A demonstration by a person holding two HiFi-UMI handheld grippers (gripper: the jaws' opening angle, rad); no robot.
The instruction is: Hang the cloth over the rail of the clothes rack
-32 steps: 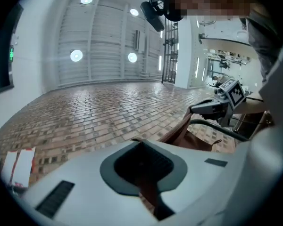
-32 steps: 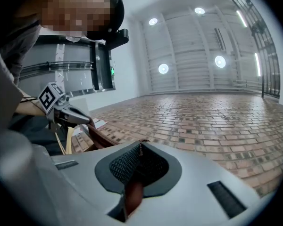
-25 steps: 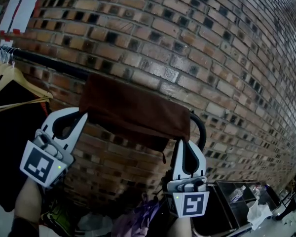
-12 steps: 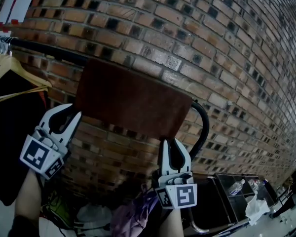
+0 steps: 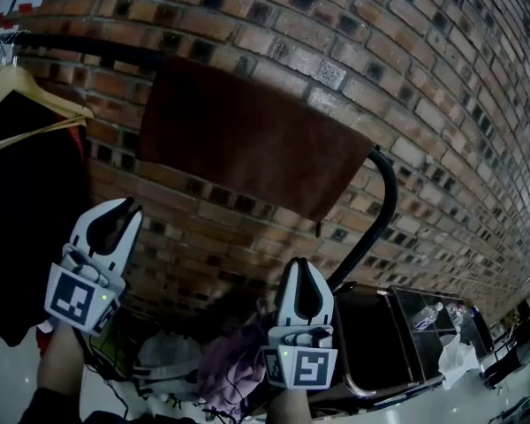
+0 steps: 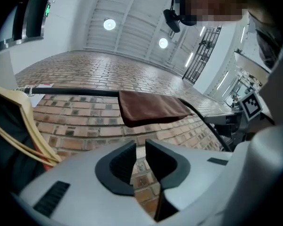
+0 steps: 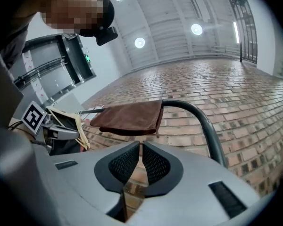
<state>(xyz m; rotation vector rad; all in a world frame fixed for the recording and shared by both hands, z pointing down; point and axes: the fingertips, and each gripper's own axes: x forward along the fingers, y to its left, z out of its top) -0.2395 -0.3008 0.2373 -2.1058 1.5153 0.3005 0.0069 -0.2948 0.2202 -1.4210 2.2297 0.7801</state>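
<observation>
The brown cloth (image 5: 247, 140) is draped over the black rail (image 5: 79, 47) of the clothes rack, in the upper middle of the head view, and hangs flat before the brick wall (image 5: 353, 34). It is touched by neither gripper. The left gripper (image 5: 128, 208) is held at the lower left, below the cloth's left edge and apart from it. Its jaws are set a narrow way apart and have just been closing slightly, with nothing caught between them. The right gripper (image 5: 299, 261) is held at the lower centre, under the cloth's right corner and clear of it. Its jaws are drawn almost together, with only a thin gap left, and nothing is held. Wooden hangers (image 5: 57, 97) with a dark garment (image 5: 26, 219) are seen on the rail at the far left.
</observation>
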